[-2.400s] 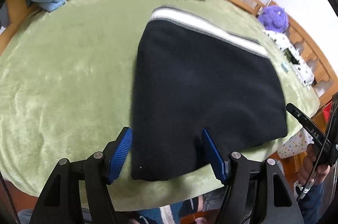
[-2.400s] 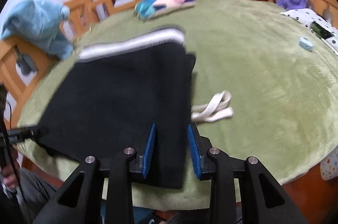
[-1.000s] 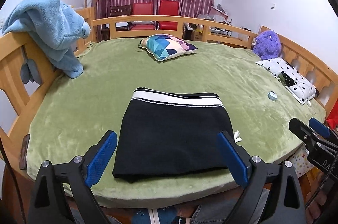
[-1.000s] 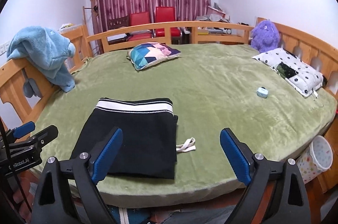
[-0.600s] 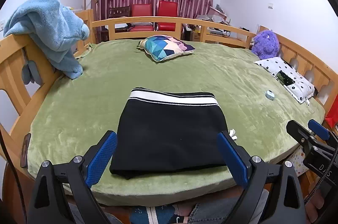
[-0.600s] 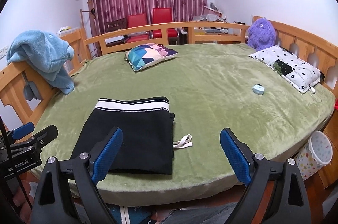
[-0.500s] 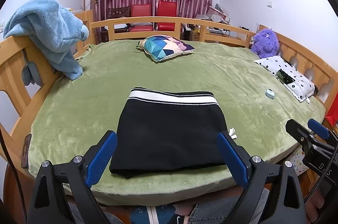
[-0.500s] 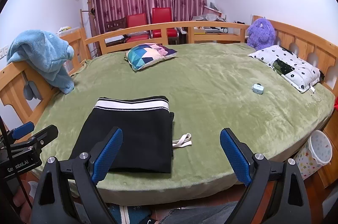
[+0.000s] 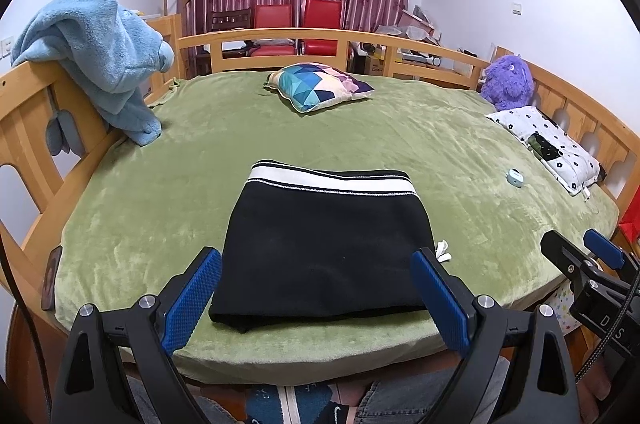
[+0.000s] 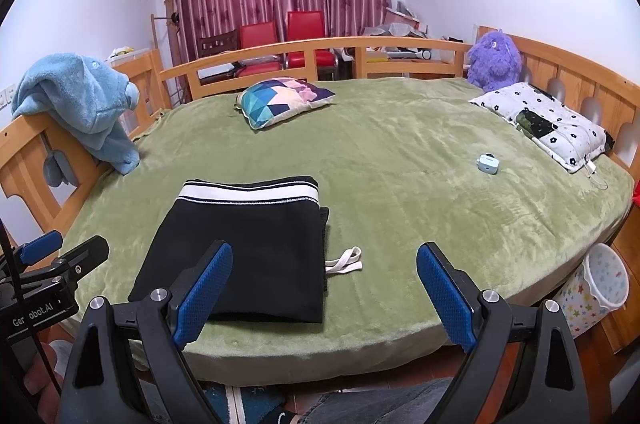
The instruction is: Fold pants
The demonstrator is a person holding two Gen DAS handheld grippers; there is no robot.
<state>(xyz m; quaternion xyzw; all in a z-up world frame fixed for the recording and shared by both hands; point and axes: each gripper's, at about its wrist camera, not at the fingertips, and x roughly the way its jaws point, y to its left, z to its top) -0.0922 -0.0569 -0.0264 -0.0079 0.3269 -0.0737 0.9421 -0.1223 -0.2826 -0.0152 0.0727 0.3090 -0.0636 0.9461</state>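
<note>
We see the folded black fleece pants with a white waistband [image 9: 326,244] unmoved near the green bed's front edge; our left gripper [image 9: 316,294] and right gripper [image 10: 324,294] stay wide open, empty, short of them.

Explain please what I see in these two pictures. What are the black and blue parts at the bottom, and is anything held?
Each picture comes from a camera mounted on a hand-held gripper, looking forward along its two fingers. A person carries one in each hand. The left gripper and the right gripper both stand open and hold nothing. On the green bed cover lie folded black pants with a white waistband and a white drawstring poking out. Farther away: a colourful cushion, a purple plush toy, a spotted pillow and a blue towel over the rail.
</note>
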